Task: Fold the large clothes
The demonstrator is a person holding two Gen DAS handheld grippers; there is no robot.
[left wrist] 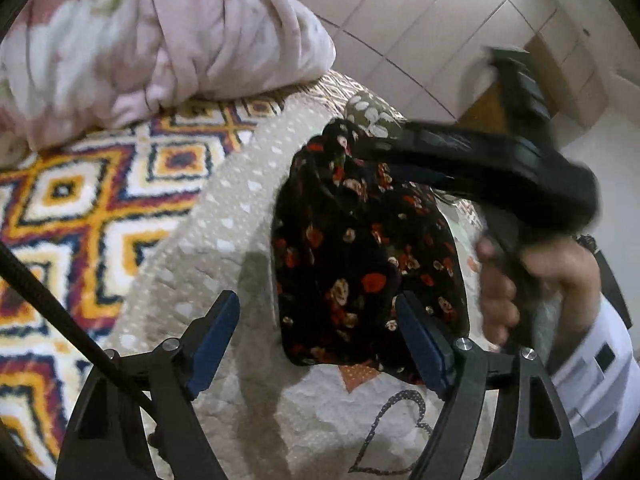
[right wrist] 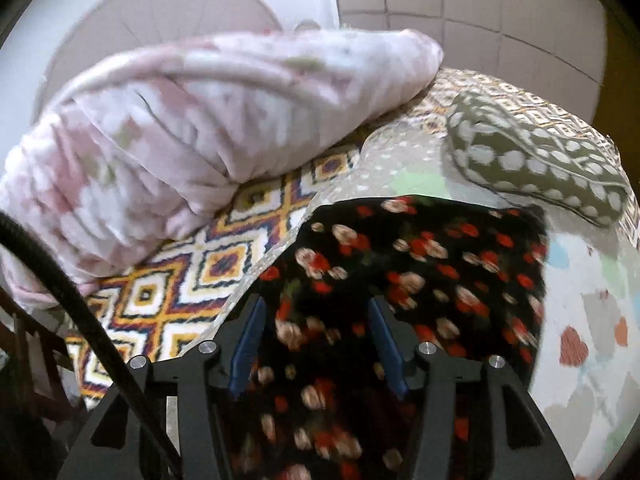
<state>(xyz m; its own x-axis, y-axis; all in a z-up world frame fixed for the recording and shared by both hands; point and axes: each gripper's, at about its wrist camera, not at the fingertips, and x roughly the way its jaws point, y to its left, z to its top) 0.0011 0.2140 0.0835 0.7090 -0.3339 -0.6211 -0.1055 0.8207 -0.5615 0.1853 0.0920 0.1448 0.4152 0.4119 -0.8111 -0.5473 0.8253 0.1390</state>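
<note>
A black garment with red and cream flowers [left wrist: 360,264] lies folded into a compact pad on a beige quilt [left wrist: 208,248]. My left gripper [left wrist: 320,338] stands open at the garment's near end, its right pad [left wrist: 424,344] over the cloth's edge and its left pad over bare quilt. Blurred, my right gripper [left wrist: 360,146] reaches from the right to the garment's far end, held by a person's hand [left wrist: 532,276]. In the right wrist view the right gripper [right wrist: 318,344] is open just above the garment [right wrist: 432,272]; its pads are apart and press on nothing.
A bunched pink floral duvet [right wrist: 192,128] sits at the back left on a blanket with orange and purple diamonds [right wrist: 176,292]. An olive cloth with white dots [right wrist: 536,164] lies beyond the garment. The heart-patterned quilt [right wrist: 592,320] extends right. A black cable [left wrist: 60,300] crosses at the left.
</note>
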